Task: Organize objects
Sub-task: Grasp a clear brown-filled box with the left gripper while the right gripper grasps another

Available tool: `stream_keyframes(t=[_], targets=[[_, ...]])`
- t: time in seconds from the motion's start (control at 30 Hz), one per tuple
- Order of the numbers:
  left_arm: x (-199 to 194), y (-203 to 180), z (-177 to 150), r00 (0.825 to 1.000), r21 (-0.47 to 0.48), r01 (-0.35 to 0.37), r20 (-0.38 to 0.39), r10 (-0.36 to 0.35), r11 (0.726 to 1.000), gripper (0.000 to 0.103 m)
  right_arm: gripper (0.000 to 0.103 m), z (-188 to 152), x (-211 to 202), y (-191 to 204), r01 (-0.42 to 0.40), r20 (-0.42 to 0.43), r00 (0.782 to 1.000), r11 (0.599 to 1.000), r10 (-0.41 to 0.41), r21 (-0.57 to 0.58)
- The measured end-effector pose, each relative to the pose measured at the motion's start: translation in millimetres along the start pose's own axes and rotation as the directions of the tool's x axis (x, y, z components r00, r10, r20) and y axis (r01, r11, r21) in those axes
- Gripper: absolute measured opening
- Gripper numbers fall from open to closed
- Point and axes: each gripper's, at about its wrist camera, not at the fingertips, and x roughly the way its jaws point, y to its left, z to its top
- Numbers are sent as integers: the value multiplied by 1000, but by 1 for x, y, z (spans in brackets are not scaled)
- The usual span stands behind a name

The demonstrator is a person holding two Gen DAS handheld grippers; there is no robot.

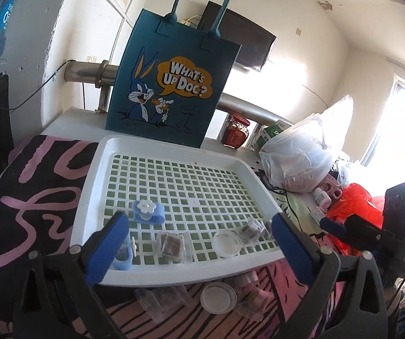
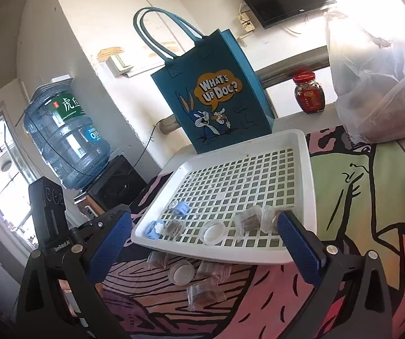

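A white perforated tray [image 1: 174, 144] [image 2: 309, 175] lies on the patterned cloth. Along its near edge sit two blue flower clips [image 1: 147, 211] [image 2: 179, 208], clear wrapped brown snack cubes [image 1: 171, 246] [image 2: 248, 221] and a clear round lid [image 1: 227, 243] [image 2: 212, 232]. In front of the tray, on the cloth, lie a white lid [image 1: 218, 297] [image 2: 181, 274] and several more wrapped snacks [image 1: 160, 301] [image 2: 205, 292]. My left gripper [image 1: 199, 250] hangs open over the tray's near edge, holding nothing. My right gripper [image 2: 205, 250] is open too, above the tray's front corner, and also shows at the right of the left wrist view.
A blue cartoon tote bag [image 1: 171, 84] [image 2: 216, 99] stands behind the tray. A red-lidded jar [image 1: 235, 131] [image 2: 309, 93], a white plastic bag [image 1: 301, 158] [image 2: 377, 84] and a red bag [image 1: 355, 203] crowd the right. A water bottle [image 2: 64, 138] stands on the left.
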Motion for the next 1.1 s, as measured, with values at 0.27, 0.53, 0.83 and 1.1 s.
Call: stream_keyframes(t=[0.27, 0.53, 0.83, 1.1], targets=[[6, 7, -48, 980, -2, -92, -180, 90, 996, 103, 103, -59, 31, 22, 85, -246, 959, 973, -138, -215], [26, 21, -58, 948, -32, -199, -259, 184, 980, 102, 98, -78, 51, 34, 89, -320, 927, 945, -194, -314], [36, 7, -61, 907, 77, -299, -285, 309, 951, 84, 59, -81, 71, 35, 92, -380, 898, 940, -222, -330], [35, 4, -60, 933, 74, -214, -282, 226, 974, 33, 30, -83, 72, 40, 70, -387, 897, 933, -213, -352]])
